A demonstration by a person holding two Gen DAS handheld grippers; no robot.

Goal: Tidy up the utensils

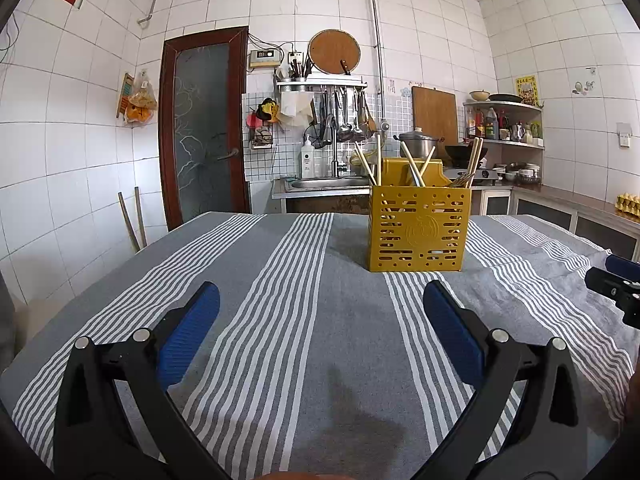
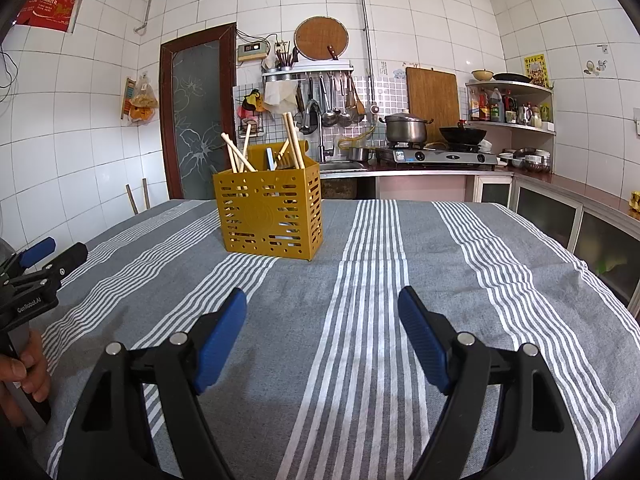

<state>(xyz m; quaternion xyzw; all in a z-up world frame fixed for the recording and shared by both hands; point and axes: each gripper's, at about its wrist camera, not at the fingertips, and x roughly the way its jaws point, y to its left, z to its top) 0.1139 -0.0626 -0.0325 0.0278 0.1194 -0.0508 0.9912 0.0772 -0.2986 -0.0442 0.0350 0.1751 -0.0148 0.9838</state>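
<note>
Grey cotton tablecloth with white stripe bands (image 1: 280,320) covers the whole table, nothing loose on it that I can spot. Mustard-yellow perforated plastic utensil caddy (image 1: 418,232) stands upright on the cloth, at about 1 o'clock in the left wrist view and 11 o'clock in the right wrist view, well apart from both tools. Inside it: pale wooden chopsticks (image 2: 294,140) leaning at mixed angles, plus a dark flat item behind them that can't be identified. Left gripper (image 1: 321,300) hovers low over the cloth, blue pads spread wide, holding nothing. Right gripper (image 2: 322,306) is the same: pads apart, empty. Judgement: either the sorting is finished or a reach to the caddy comes next; can't tell which. If reaching, approach from above, close on one chopstick near its upper end, lift straight up to avoid tipping the light caddy, and steady the caddy wall with the other tool.
</note>
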